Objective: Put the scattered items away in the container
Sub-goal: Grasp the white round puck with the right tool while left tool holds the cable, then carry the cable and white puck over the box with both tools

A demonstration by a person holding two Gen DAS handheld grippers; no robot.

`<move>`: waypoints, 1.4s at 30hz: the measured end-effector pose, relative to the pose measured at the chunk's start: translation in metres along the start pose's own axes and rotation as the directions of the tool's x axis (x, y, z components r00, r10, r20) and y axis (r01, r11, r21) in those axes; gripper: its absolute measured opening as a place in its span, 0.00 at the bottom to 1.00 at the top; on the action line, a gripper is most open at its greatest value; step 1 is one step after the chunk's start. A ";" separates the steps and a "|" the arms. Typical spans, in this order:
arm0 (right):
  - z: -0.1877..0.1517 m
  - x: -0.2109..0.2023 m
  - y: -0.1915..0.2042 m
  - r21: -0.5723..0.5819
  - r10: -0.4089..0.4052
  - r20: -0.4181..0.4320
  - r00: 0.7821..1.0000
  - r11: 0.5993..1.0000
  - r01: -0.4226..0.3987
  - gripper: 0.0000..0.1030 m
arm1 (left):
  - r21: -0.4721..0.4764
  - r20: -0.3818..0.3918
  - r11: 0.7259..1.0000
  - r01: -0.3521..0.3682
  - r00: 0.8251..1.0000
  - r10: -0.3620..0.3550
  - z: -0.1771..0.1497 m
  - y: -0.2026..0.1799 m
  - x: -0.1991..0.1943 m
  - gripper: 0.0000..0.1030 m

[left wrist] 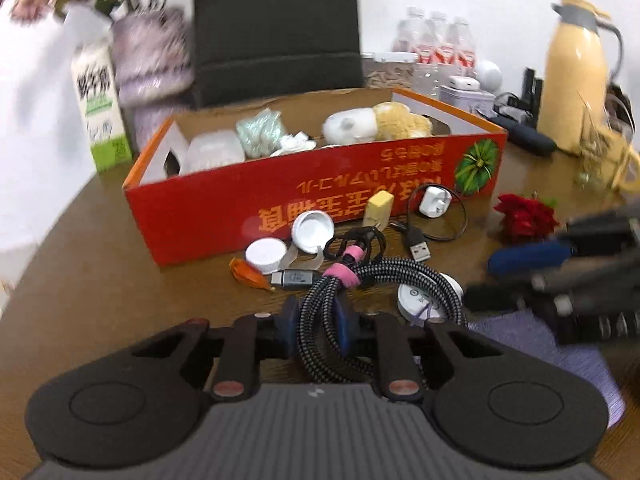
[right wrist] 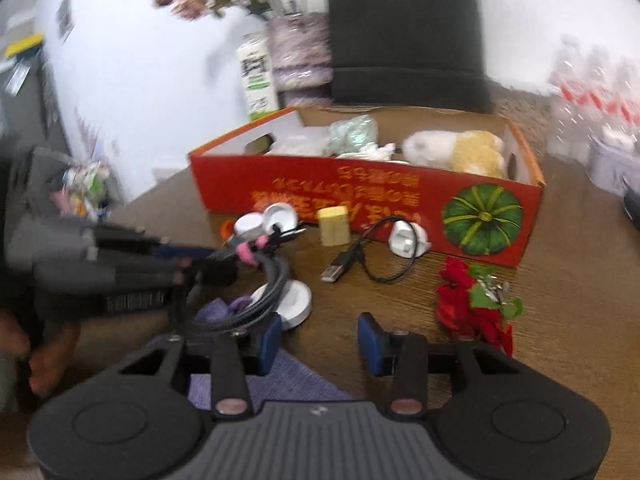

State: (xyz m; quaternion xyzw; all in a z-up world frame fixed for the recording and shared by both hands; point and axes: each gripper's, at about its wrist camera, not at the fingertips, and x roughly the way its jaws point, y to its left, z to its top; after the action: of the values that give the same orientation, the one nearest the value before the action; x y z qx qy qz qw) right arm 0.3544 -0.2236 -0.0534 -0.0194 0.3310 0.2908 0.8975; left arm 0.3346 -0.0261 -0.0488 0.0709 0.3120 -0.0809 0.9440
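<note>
1. The coiled black-and-white braided cable bound with pink ties (left wrist: 344, 280) looks light and limp rather than stiff. Its woven sleeve should give the pads good friction, and nothing about it looks fragile except perhaps the grey plug at its end.
2. The thick bundle of loops is judged the best place to hold it, since a single strand would let the coil sag and swing.
3. The left gripper (left wrist: 318, 330) has its blue pads closed on that bundle, and the loops fill the narrow gap between the fingers. In the right wrist view the cable (right wrist: 260, 280) hangs from it above the brown wooden table (left wrist: 100, 260).
4. The right gripper (right wrist: 318, 344) stands open with nothing between its pads, low over a purple woven cloth (right wrist: 288, 376) and beside an artificial red flower (right wrist: 472, 304).
5. The red cardboard box printed with a green pumpkin (left wrist: 280, 196) sits just behind the cable, already holding soft toys and packets.
</note>
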 end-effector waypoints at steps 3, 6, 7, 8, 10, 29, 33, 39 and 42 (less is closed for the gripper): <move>0.002 0.003 -0.002 0.039 -0.041 0.023 0.999 0.998 0.040 0.40 | 0.010 0.002 1.000 0.019 1.000 -0.019 -0.001 -0.002 -0.001 0.19; 0.003 0.008 0.003 0.036 -0.052 0.034 0.998 0.998 0.051 0.35 | 0.000 0.007 1.000 0.003 1.000 -0.003 0.000 0.000 -0.003 0.18; 0.003 0.009 0.006 0.009 -0.063 0.037 0.997 0.998 0.063 0.34 | -0.018 0.016 1.000 0.009 1.000 -0.008 0.001 0.002 -0.005 0.17; 0.004 0.010 0.009 -0.008 -0.074 0.037 0.997 0.997 0.075 0.34 | -0.037 0.030 0.999 0.008 1.000 -0.007 0.003 0.006 -0.009 0.17; 0.005 0.012 0.011 -0.009 -0.085 0.033 0.996 0.996 0.085 0.34 | -0.055 0.078 0.998 -0.028 0.996 0.033 0.007 0.011 -0.019 0.16; 0.004 0.021 0.044 -0.112 -0.070 0.011 0.997 0.991 0.071 0.37 | -0.200 0.057 0.979 -0.047 0.997 0.060 0.005 0.052 -0.024 0.16; 0.003 0.010 0.039 -0.074 -0.093 0.053 0.994 0.993 0.097 0.37 | -0.245 0.105 0.968 -0.061 0.991 0.088 0.003 0.052 -0.043 0.16; 0.001 -0.063 0.031 0.054 -0.173 0.260 0.950 0.985 0.165 0.37 | -0.343 0.127 0.938 0.043 0.992 0.001 -0.013 0.053 -0.093 0.16; -0.014 -0.098 0.030 0.102 -0.143 0.279 0.950 0.988 0.118 0.37 | -0.375 0.135 0.921 0.107 0.989 -0.061 -0.022 0.049 -0.118 0.16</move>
State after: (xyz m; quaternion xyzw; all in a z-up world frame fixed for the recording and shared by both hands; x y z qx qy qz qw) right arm 0.2702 -0.2516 -0.0003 0.0386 0.2079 0.2164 0.9531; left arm 0.2381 0.0390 0.0086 -0.1322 0.2669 -0.0634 0.9525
